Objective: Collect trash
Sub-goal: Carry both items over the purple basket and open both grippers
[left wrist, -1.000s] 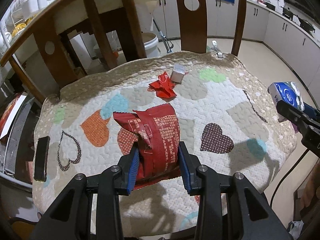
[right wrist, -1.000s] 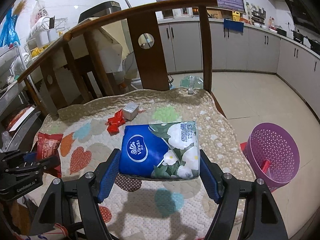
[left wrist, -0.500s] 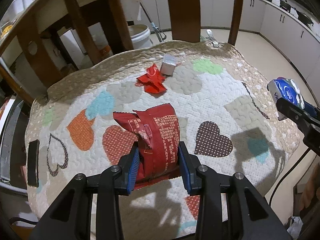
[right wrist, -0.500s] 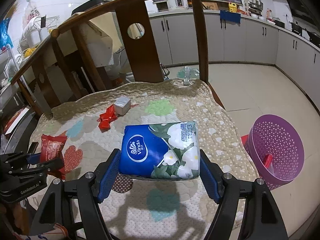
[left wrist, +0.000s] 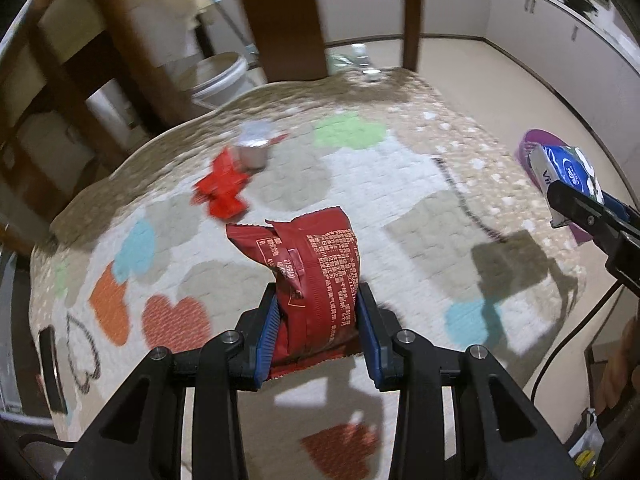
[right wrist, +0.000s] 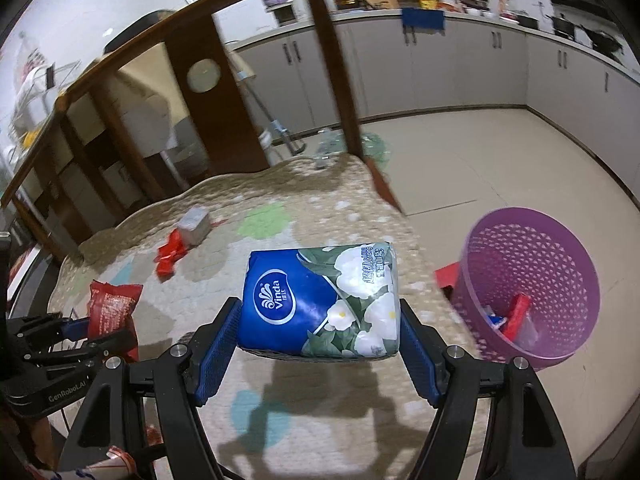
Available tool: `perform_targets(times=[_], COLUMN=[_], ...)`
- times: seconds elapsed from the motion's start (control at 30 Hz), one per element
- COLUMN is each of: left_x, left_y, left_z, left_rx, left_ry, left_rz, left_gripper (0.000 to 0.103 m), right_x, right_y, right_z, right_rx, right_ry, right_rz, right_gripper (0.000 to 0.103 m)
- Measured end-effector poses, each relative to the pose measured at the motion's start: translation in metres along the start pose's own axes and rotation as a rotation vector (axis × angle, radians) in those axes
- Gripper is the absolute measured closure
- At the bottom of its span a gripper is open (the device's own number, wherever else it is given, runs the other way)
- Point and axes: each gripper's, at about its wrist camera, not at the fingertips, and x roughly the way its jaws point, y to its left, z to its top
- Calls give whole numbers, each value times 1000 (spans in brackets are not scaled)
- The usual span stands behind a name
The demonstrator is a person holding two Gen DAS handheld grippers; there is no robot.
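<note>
Here, in the left wrist view, the left gripper has its jaws clamped on a dark red snack bag above the quilted cushion; a crumpled red wrapper lies at 11 o'clock. In the right wrist view, the right gripper jaws grip a blue tissue pack; a purple basket stands at 3 o'clock on the floor.

1. Dark red snack bag with pale printed text.
2. Blue tissue pack with white flowers, green leaves.
3. Purple perforated basket.
4. Beige quilted cover with coloured hearts.
5. Bright red wrapper.
</note>
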Motion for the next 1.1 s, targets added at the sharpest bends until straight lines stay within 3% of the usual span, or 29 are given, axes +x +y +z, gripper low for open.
perform_targets(times=[0.2,0.47,0.7,0.8,0.87,0.97,1.1], left_x=[6,15,38,41,41,36,35], left_y=[-55,-152,-216,-230,-236,-233,-217], left_z=[35,104,146,156,162,161,150], left_rx=[97,221,274,273,281,266,245], left_ry=[-19,-36,-24,-29,-41,-72,-65], left_rz=[-96,-324,-431,-476,-483,-491,-464], left_gripper=[67,67,67,65,50,37,37], right_x=[-13,-29,-27,-18,-11,-6,-8], right_y=[-55,-143,-192,-207,-214,-224,-228], right_z=[4,4,14,17,19,19,16], right_rx=[72,174,187,192,199,228,266], right_ry=[-30,-45,-47,-37,-30,-20,-24], right_rz=[-83,-236,-308,-309,-304,-295,-277], right_gripper=[24,24,24,23,23,20,17])
